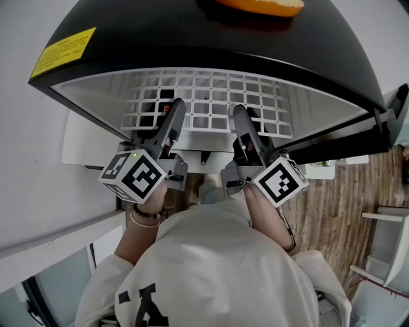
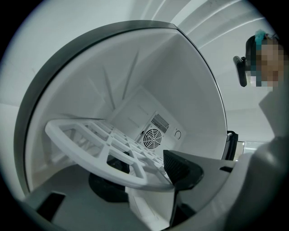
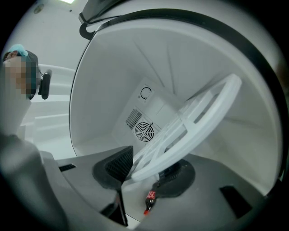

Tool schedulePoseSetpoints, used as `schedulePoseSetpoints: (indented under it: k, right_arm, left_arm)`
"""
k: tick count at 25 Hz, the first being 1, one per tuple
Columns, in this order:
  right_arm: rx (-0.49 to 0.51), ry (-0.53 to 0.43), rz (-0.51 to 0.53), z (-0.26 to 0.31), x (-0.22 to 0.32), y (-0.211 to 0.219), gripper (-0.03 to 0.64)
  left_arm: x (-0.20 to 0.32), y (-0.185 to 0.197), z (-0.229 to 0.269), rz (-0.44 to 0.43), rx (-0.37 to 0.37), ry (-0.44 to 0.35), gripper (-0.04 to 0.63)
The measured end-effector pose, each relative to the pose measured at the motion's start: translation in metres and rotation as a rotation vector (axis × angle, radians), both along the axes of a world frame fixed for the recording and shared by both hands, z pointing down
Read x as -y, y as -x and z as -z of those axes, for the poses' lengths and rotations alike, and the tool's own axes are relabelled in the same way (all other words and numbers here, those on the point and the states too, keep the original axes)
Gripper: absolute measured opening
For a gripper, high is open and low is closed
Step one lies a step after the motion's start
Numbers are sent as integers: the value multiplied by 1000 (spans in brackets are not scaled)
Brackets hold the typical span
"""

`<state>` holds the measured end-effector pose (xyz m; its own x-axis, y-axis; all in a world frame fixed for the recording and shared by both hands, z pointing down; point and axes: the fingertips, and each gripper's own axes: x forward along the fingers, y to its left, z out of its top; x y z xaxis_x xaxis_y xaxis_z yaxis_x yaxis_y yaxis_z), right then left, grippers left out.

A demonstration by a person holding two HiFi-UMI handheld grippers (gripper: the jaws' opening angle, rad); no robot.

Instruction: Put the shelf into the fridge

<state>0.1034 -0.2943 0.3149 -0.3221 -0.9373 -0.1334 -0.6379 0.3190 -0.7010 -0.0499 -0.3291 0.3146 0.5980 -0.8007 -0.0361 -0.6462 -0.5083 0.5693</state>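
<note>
Head view first: the black fridge (image 1: 192, 38) is open toward the person. It has a yellow sticker (image 1: 62, 51) on its top at the left and something orange (image 1: 262, 5) on the far edge of the top. The white grid shelf (image 1: 211, 96) is mostly inside the white cavity and looks flat, with its near edge right at the mouth. The left gripper (image 1: 172, 114) and right gripper (image 1: 241, 116) both reach in side by side and sit on that near edge, left one toward the left half and right one toward the right. A wooden floor (image 1: 332, 204) shows off to the right.

In the left gripper view, the fingers (image 2: 180, 168) are clamped on the rim of the shelf (image 2: 90, 135). One ribbed black pad is on one face of the rim, and the other shows dark through the grid holes. The rest of the grid stretches away into the fridge (image 2: 189, 90). A round fan grille (image 2: 152, 137) sits on the far wall beyond it. I can't tell whether the sides rest on any rails.

The right gripper view is much the same. The fingers (image 3: 119, 166) are clenched on the rim of the shelf (image 3: 203, 117), which runs slanted across this view toward the far wall. The fan grille (image 3: 144, 131) is behind it. Below the grip, in the gap between the fingers, there's a small dark bottle (image 3: 149, 201) with a red label. I can't say exactly what it's lying on.
</note>
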Motion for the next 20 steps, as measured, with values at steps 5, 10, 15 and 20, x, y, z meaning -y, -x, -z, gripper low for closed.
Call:
schedulePoseSetpoints:
  k: [5,10,15,20]
  right_arm:
    - [-1,2,-2,0,2,-1,164]
    - [0,-2,-1,1,5,-1,164]
    - [4,-1,-4,1,7,-1,164]
    - [3,0,-9,1,8,-2,164]
  left_arm:
    - [3,-1,0,-2,-3,4,228]
    - [6,-1,1,-1,-5,0,228]
    - [8,-1,1,-4,-5,-1,229]
    - [9,-2,1,-8,-7,0,228]
